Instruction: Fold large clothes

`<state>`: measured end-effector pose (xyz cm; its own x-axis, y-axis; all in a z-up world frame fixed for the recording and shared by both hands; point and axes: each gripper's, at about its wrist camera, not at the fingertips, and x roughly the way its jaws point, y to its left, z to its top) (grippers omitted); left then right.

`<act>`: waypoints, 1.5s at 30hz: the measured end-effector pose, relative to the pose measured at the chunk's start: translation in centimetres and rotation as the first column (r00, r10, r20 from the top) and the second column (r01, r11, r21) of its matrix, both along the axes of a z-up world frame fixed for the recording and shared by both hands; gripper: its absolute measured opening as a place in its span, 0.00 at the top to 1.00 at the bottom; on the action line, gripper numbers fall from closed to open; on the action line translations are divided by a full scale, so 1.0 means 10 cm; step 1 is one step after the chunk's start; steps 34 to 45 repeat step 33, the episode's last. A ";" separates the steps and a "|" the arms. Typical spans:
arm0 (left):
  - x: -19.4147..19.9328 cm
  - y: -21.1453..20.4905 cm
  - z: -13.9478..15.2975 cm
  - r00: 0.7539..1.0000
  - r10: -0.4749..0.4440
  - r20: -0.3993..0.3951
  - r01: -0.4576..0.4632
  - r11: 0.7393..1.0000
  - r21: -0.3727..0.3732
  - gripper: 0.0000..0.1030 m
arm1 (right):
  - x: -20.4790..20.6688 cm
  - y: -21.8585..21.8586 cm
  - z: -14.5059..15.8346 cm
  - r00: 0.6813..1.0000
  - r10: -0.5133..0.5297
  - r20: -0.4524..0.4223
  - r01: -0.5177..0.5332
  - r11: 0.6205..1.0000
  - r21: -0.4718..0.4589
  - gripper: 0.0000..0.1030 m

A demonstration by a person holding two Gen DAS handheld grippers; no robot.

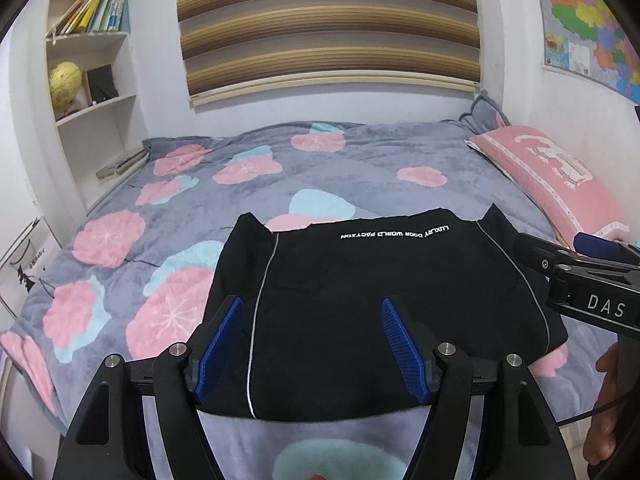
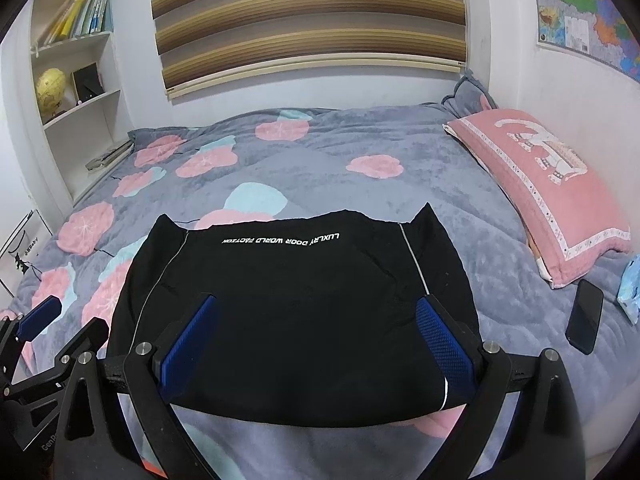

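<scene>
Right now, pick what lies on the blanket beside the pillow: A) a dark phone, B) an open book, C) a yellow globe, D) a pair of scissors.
A: in the right wrist view a dark phone lies flat on the blanket just below the pink pillow, to the right of the black garment.

The black garment has white upside-down letters that say "LUXLRY DOOR WORLD FACTION". The right tongs have "DAS" written on their side.
</scene>
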<state>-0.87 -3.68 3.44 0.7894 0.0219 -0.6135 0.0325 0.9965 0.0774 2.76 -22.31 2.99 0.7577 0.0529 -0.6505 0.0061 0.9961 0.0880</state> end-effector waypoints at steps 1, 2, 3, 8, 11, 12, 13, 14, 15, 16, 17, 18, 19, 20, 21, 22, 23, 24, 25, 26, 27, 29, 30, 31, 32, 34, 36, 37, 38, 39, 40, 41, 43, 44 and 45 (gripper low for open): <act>0.00 0.00 0.00 1.000 0.001 0.000 -0.001 1.000 0.000 0.30 | 0.00 0.00 0.00 1.000 0.001 -0.001 -0.001 1.000 0.000 0.03; 0.00 0.00 0.00 1.000 0.000 0.001 0.000 1.000 0.000 0.30 | 0.00 0.00 -0.01 1.000 0.002 -0.002 -0.002 1.000 -0.001 0.03; 0.00 0.01 0.00 1.000 0.000 0.000 0.000 1.000 0.000 0.30 | 0.01 0.00 -0.01 1.000 0.002 -0.004 -0.002 1.000 -0.003 0.03; 0.00 0.01 -0.02 1.000 0.004 0.001 -0.004 1.000 -0.004 0.30 | 0.01 0.02 -0.03 1.000 0.005 -0.011 -0.005 1.000 -0.004 0.03; -0.01 0.00 -0.03 1.000 0.007 0.000 -0.007 1.000 -0.003 0.30 | 0.01 0.02 -0.04 1.000 0.013 -0.016 -0.012 1.000 0.015 0.03; -0.01 0.00 -0.03 1.000 0.007 0.000 -0.007 1.000 -0.001 0.30 | 0.01 0.02 -0.04 1.000 0.014 -0.016 -0.014 1.000 0.020 0.03; -0.01 0.00 -0.03 1.000 0.007 -0.001 -0.007 1.000 0.000 0.30 | 0.01 0.03 -0.04 1.000 0.013 -0.015 -0.012 1.000 0.018 0.03; -0.01 -0.01 -0.03 1.000 0.005 -0.002 -0.005 1.000 0.001 0.30 | 0.01 0.03 -0.04 1.000 0.012 -0.015 -0.011 1.000 0.015 0.03; -0.01 -0.01 -0.03 1.000 0.005 -0.003 -0.005 1.000 0.001 0.30 | 0.01 0.03 -0.04 1.000 0.012 -0.015 -0.012 1.000 0.013 0.03; -0.01 -0.01 -0.04 1.000 0.004 -0.003 -0.004 1.000 0.001 0.30 | 0.01 0.04 -0.04 1.000 0.012 -0.016 -0.012 1.000 0.013 0.03; -0.01 -0.01 -0.04 1.000 0.005 -0.003 -0.005 1.000 0.002 0.30 | 0.02 0.04 -0.04 1.000 0.013 -0.017 -0.013 1.000 0.016 0.03; -0.01 -0.02 -0.04 1.000 0.006 -0.003 -0.006 1.000 0.003 0.30 | 0.02 0.03 -0.05 1.000 0.016 -0.020 -0.016 1.000 0.023 0.03; -0.01 -0.02 -0.04 1.000 0.006 -0.002 -0.006 1.000 0.004 0.30 | 0.02 0.03 -0.05 1.000 0.019 -0.022 -0.018 0.999 0.033 0.03; -0.01 -0.02 -0.04 1.000 0.004 -0.003 -0.004 1.000 0.003 0.30 | 0.02 0.02 -0.05 1.000 0.019 -0.022 -0.018 0.999 0.038 0.03; -0.01 -0.02 -0.04 1.000 0.005 -0.004 -0.005 1.000 0.001 0.30 | 0.01 0.02 -0.05 1.000 0.017 -0.022 -0.016 0.999 0.039 0.03; -0.01 -0.02 -0.04 1.000 0.004 -0.005 -0.004 1.000 -0.002 0.30 | 0.01 0.02 -0.05 1.000 0.016 -0.022 -0.015 0.999 0.037 0.03; -0.01 -0.01 -0.04 1.000 0.004 -0.006 -0.004 1.000 -0.003 0.30 | 0.01 0.02 -0.06 1.000 0.014 -0.023 -0.013 0.999 0.036 0.03; -0.01 -0.01 -0.04 1.000 0.006 -0.005 -0.006 1.000 0.000 0.30 | 0.01 0.02 -0.06 1.000 0.014 -0.024 -0.013 0.999 0.035 0.03; -0.01 -0.01 -0.04 1.000 0.008 -0.002 -0.008 1.000 0.005 0.30 | 0.01 0.01 -0.06 1.000 0.013 -0.025 -0.012 0.999 0.036 0.03; 0.00 -0.01 -0.04 1.000 0.007 -0.002 -0.007 1.000 0.007 0.30 | 0.01 0.01 -0.07 1.000 0.013 -0.027 -0.012 0.999 0.037 0.03; -0.01 -0.01 -0.04 1.000 0.006 0.000 -0.006 1.000 0.008 0.30 | 0.02 0.01 -0.07 0.999 0.015 -0.029 -0.014 0.999 0.038 0.03; -0.02 0.00 -0.04 1.000 -0.005 0.010 0.005 1.000 0.003 0.30 | 0.02 0.02 -0.08 0.999 0.027 -0.038 -0.026 0.999 0.038 0.03; -0.03 0.00 -0.04 1.000 -0.010 0.022 0.009 1.000 0.003 0.30 | 0.02 0.03 -0.09 0.999 0.030 -0.039 -0.029 0.999 0.036 0.03; -0.06 -0.01 -0.03 0.999 -0.012 0.042 0.012 1.000 0.009 0.30 | 0.02 0.04 -0.09 0.999 0.029 -0.037 -0.028 0.999 0.034 0.03; -0.07 -0.02 -0.03 0.998 -0.012 0.057 0.011 1.000 0.021 0.30 | 0.01 0.05 -0.10 0.999 0.028 -0.037 -0.027 0.999 0.030 0.03; -0.07 -0.03 -0.02 0.998 -0.012 0.062 0.010 0.999 0.031 0.30 | 0.02 0.05 -0.10 0.999 0.028 -0.037 -0.027 0.999 0.028 0.03; -0.07 -0.03 -0.02 0.998 -0.012 0.062 0.010 0.999 0.031 0.30 | 0.02 0.05 -0.10 0.999 0.028 -0.037 -0.027 0.999 0.028 0.03; -0.07 -0.03 -0.02 0.998 -0.012 0.062 0.010 0.999 0.031 0.30 | 0.02 0.05 -0.10 0.999 0.028 -0.037 -0.027 0.999 0.028 0.03; -0.07 -0.03 -0.02 0.998 -0.012 0.062 0.010 0.999 0.031 0.30 | 0.02 0.05 -0.10 0.999 0.028 -0.037 -0.027 0.999 0.028 0.03; -0.07 -0.03 -0.02 0.998 -0.012 0.062 0.010 0.999 0.031 0.30 | 0.02 0.05 -0.10 0.999 0.028 -0.037 -0.027 0.999 0.028 0.03; -0.07 -0.03 -0.02 0.998 -0.012 0.062 0.010 0.999 0.031 0.30 | 0.02 0.05 -0.10 0.999 0.028 -0.037 -0.027 0.999 0.028 0.03; -0.07 -0.03 -0.02 0.998 -0.012 0.062 0.010 0.999 0.031 0.30 | 0.02 0.05 -0.10 0.999 0.028 -0.037 -0.027 0.999 0.028 0.03; -0.07 -0.03 -0.02 0.998 -0.012 0.062 0.010 0.999 0.031 0.30 | 0.02 0.05 -0.10 0.999 0.028 -0.037 -0.027 0.999 0.028 0.03; -0.07 -0.03 -0.02 0.998 -0.012 0.062 0.010 0.999 0.031 0.30 | 0.02 0.05 -0.10 0.999 0.028 -0.037 -0.027 0.999 0.028 0.03; -0.07 -0.03 -0.02 0.998 -0.012 0.062 0.010 0.999 0.031 0.30 | 0.02 0.05 -0.10 0.999 0.028 -0.037 -0.027 0.999 0.028 0.03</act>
